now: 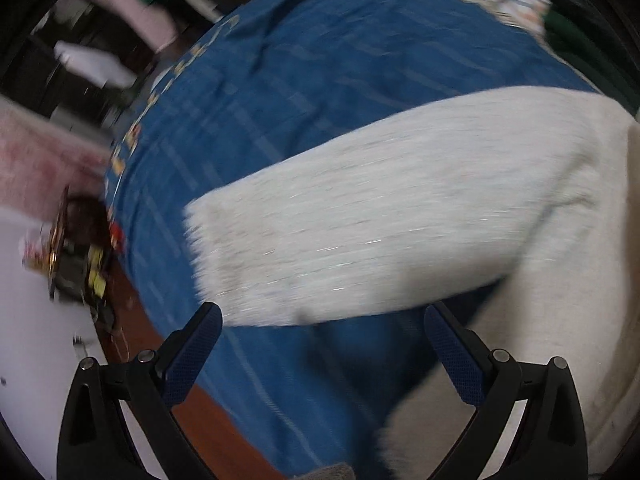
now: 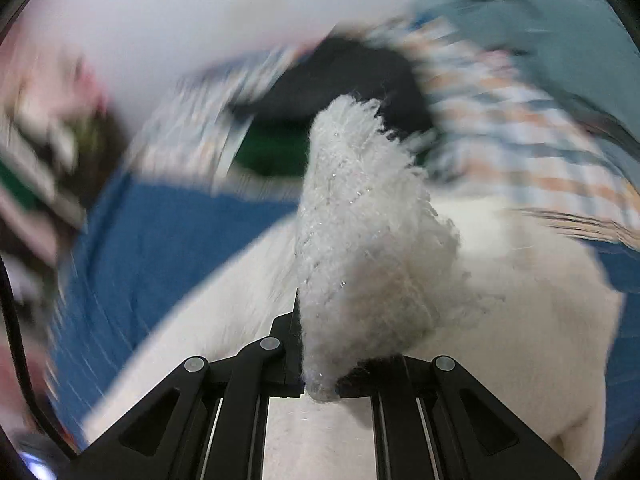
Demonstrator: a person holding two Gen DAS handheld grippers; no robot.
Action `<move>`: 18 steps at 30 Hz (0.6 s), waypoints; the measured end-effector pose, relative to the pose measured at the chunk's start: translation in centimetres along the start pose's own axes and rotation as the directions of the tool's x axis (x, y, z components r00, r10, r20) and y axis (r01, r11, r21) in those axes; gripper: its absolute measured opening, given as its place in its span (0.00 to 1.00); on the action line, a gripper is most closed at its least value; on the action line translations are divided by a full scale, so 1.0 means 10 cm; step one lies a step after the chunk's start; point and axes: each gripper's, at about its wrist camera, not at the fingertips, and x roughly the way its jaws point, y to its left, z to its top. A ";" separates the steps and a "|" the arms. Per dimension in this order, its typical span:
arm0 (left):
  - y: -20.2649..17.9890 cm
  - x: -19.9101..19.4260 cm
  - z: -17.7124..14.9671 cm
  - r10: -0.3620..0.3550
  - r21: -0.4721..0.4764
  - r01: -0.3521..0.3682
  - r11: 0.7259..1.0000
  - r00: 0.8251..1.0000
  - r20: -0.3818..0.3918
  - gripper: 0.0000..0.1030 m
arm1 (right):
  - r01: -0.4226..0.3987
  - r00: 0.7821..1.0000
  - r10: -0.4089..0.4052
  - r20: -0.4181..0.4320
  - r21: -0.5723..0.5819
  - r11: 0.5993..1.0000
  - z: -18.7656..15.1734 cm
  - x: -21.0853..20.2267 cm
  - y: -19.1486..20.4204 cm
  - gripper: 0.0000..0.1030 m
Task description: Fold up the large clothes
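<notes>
Over the blue sheet (image 1: pixel 304 80), left tongs (image 1: pixel 322 332) gape; right tongs (image 2: pixel 320 360) pinch white sweater (image 2: pixel 360 240).

White fluffy sweater (image 1: pixel 400 216) with glinting threads. Blue bedsheet (image 1: pixel 320 60), faint pale stripes. Plaid cloth (image 2: pixel 520 128): white, orange, blue. Black gripper frames, blue finger pads (image 1: pixel 192 356).
</notes>
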 end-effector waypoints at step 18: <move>0.52 0.33 -0.26 0.068 -0.066 -0.073 0.995 0.995 -0.080 1.00 | 0.395 0.850 -0.363 -0.381 0.006 0.919 -1.12 -0.24 -1.28 0.52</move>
